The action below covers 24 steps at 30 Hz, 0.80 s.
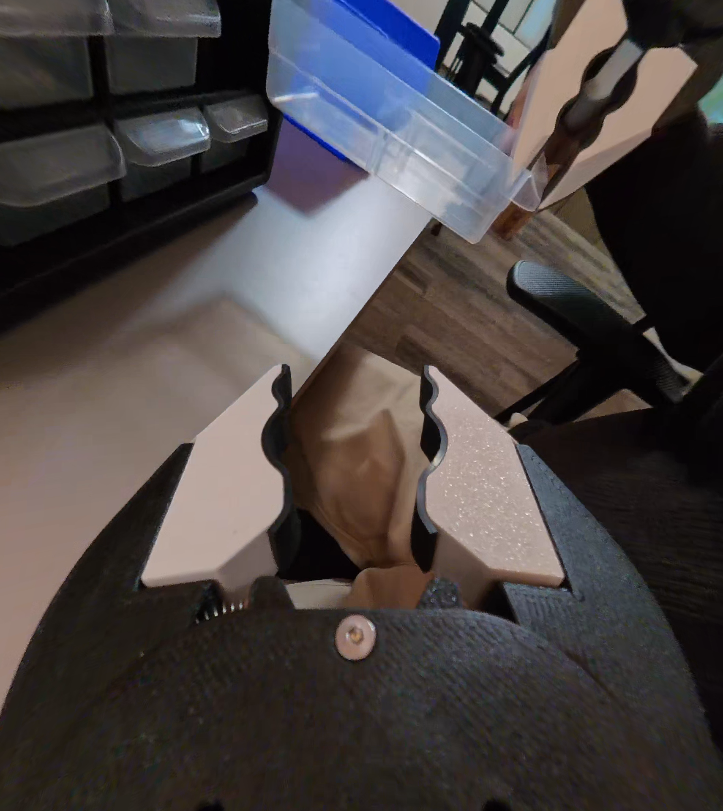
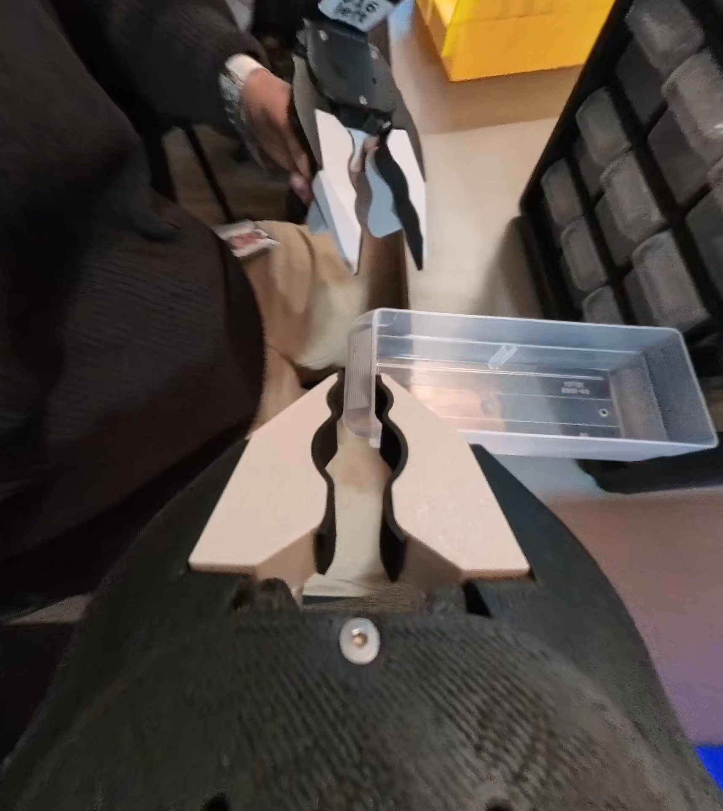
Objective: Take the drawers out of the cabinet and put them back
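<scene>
Clear plastic rectangular drawer [image 2: 526, 386] is pinched by its front lip in the right gripper [image 2: 357, 412], free of the black many-drawered cabinet [image 2: 675, 184] ahead-right. Left gripper [image 1: 355, 412] hangs released, empty. Likely next: level the drawer and align it with its slot.

One clear drawer [image 2: 539, 386] out of the cabinet, mid-right of the right wrist frame. One black cabinet [image 1: 100, 145], upper left of the left wrist frame; seven drawer fronts visible there, others cut off by the frame edge. Two grippers: left gripper [image 1: 355, 373], lower centre; right gripper [image 2: 359, 386], lower centre. One yellow box [image 2: 522, 35], top. One chair armrest [image 1: 570, 307], right.
</scene>
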Tool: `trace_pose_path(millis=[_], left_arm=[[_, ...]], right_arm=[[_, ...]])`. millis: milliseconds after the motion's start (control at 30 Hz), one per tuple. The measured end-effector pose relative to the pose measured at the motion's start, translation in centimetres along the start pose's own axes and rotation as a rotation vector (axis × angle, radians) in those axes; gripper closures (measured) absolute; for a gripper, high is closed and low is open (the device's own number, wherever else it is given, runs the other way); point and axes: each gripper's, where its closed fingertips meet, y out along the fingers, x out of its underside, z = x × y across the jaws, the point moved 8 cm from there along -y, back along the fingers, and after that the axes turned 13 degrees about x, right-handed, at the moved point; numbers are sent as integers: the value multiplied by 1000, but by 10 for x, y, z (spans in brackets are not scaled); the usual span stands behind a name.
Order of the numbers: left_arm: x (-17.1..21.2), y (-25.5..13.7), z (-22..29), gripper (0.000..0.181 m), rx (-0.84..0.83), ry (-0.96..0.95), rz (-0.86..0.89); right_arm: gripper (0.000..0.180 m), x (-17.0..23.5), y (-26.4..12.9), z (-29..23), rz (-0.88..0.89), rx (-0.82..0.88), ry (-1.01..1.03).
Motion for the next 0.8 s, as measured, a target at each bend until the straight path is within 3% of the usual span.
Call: trace_pose_path(millis=[133, 333, 800], left_arm=[[-5, -4, 4, 123, 60, -32, 41], [-6, -9, 3, 126, 59, -58, 73], [-3, -5, 1, 128, 77, -91, 53]], right_arm=[[168, 2, -6, 18, 16, -179, 126], [168, 3, 1, 37, 6, -263, 158], [167, -6, -14, 57, 48, -184, 123]])
